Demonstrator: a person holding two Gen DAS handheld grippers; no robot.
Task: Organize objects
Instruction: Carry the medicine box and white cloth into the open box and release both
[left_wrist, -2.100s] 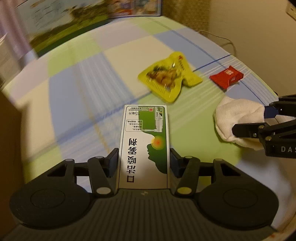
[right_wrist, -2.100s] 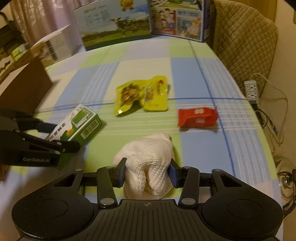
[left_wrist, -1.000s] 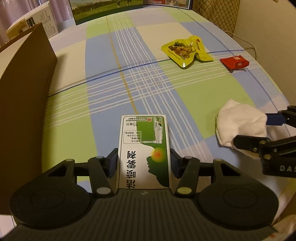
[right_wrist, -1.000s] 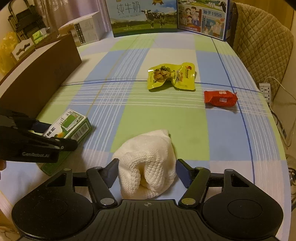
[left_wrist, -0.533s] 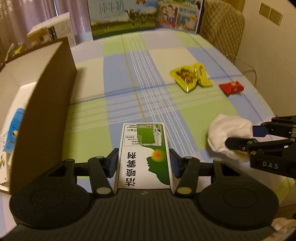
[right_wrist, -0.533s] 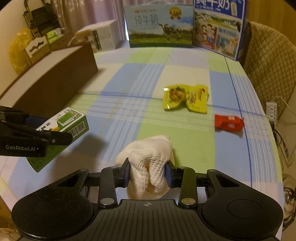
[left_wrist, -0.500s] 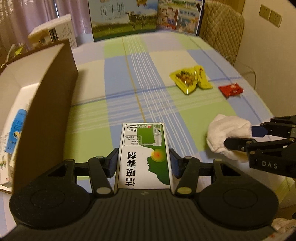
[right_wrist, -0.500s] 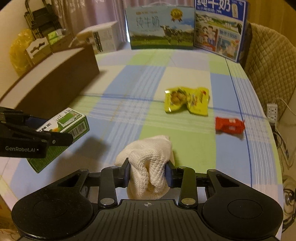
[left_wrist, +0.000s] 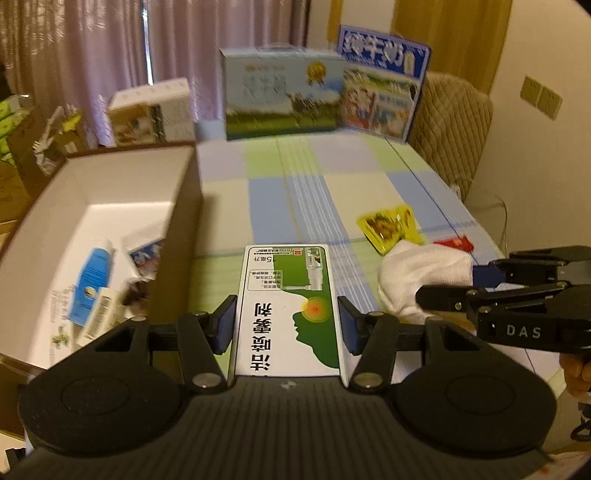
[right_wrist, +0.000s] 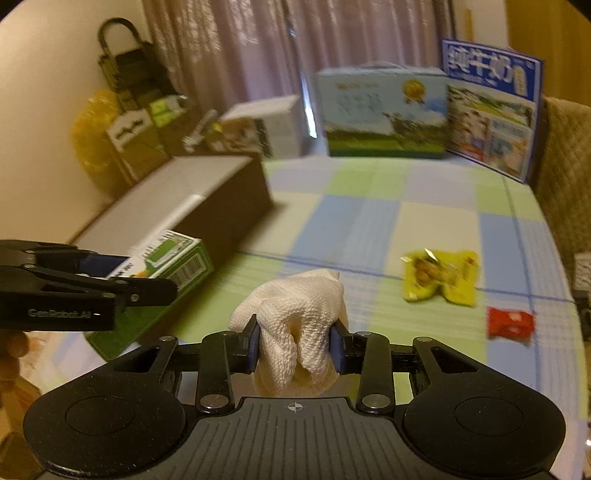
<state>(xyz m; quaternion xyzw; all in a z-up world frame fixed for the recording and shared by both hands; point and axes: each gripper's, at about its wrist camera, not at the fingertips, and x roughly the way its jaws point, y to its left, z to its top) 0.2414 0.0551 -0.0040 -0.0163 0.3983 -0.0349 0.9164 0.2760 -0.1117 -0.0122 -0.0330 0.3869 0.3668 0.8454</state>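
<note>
My left gripper (left_wrist: 287, 325) is shut on a green and white medicine box (left_wrist: 286, 295), held above the checked tablecloth (left_wrist: 288, 206). The same green box (right_wrist: 166, 264) shows at the left of the right wrist view, in the left gripper (right_wrist: 162, 284). My right gripper (right_wrist: 293, 347) is shut on a bunched white cloth (right_wrist: 299, 317), lifted off the table. In the left wrist view the white cloth (left_wrist: 417, 273) and the right gripper (left_wrist: 458, 280) hang at the right. An open brown box (left_wrist: 110, 221) with several items inside stands to the left.
A yellow snack packet (right_wrist: 439, 277) and a red packet (right_wrist: 509, 325) lie on the tablecloth to the right. Two milk cartons (left_wrist: 280, 92) and a white carton (left_wrist: 151, 110) stand at the far edge. A quilted chair back (left_wrist: 450, 122) is at the far right.
Both grippers have risen with their loads, so the views now reach the curtains. The right jaws, loose around the cloth a second ago, have squeezed in on it. The brown box's inside has come into view.
</note>
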